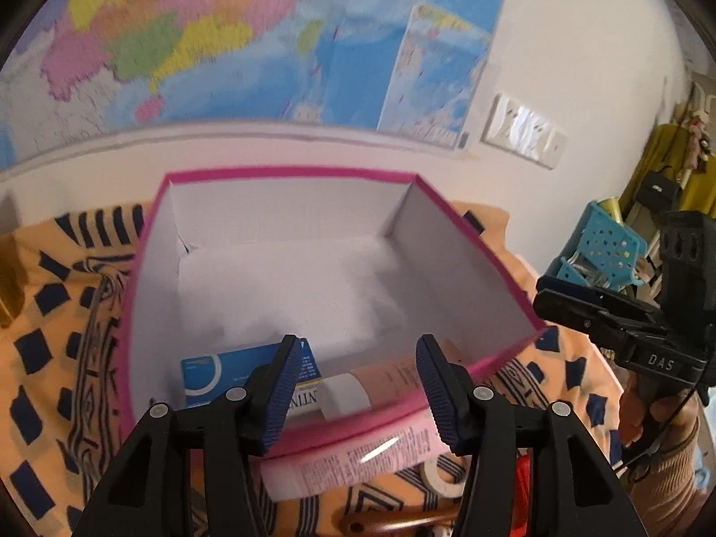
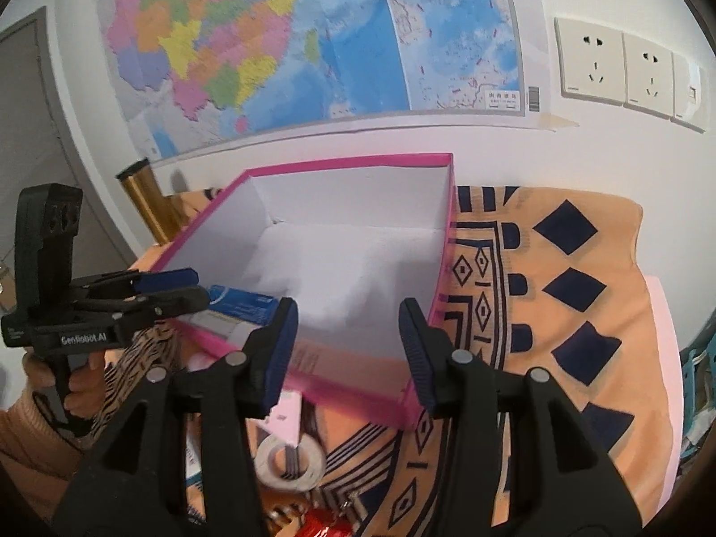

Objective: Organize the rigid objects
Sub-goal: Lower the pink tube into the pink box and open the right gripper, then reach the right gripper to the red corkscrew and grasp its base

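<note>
While both tools hover at the near edge of the pink box (image 1: 286, 174), neither holds anything. The left tool (image 1: 358, 391) has its blue ribbed pads partly apart, nothing pressed between them; the right tool (image 2: 349, 353) stands likewise, its gap empty over the box's near wall. "DAS" reads on the right tool's body in the left view, "GenRobot.AI" on the left tool's body in the right view.

Nearest on the tabletop, on an orange cloth (image 2: 559, 313) with dark blue diamonds, lies a roll of white tape (image 2: 291, 461), with something red (image 2: 324, 526) beside it that is too cut off to name. Just outside the box's near wall lies a pink tube (image 1: 353, 461) with small print too blurred to read.

Inside the box, against the near wall, sit a blue carton (image 1: 223, 369) with a white ring on it and a peach tube (image 1: 380, 380) with a white cap; letters "NTIN" show on a label between them. Beyond, a coloured map (image 2: 313, 44) with Chinese characters hangs beside wall sockets (image 2: 622, 67).
</note>
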The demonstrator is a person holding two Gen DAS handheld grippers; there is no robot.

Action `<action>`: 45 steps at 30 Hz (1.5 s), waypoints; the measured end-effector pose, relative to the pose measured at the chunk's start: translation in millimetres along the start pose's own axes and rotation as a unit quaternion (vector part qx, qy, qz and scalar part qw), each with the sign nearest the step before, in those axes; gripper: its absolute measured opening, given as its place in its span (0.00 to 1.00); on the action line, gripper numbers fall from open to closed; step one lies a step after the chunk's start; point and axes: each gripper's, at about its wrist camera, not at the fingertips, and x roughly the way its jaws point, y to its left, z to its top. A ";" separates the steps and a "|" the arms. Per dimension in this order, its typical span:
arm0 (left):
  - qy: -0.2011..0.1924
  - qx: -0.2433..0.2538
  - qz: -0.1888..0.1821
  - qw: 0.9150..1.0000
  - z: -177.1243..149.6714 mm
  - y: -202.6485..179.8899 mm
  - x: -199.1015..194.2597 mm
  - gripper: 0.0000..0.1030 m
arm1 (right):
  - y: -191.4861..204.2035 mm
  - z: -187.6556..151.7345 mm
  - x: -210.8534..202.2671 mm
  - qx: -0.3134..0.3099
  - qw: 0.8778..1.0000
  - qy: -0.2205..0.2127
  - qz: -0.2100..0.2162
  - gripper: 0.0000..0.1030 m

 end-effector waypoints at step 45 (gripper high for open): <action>0.067 0.049 -0.079 0.993 -104.9 -64.4 -9.4 0.55 | -5.9 -141.9 -3.4 0.127 0.983 0.125 0.039 0.29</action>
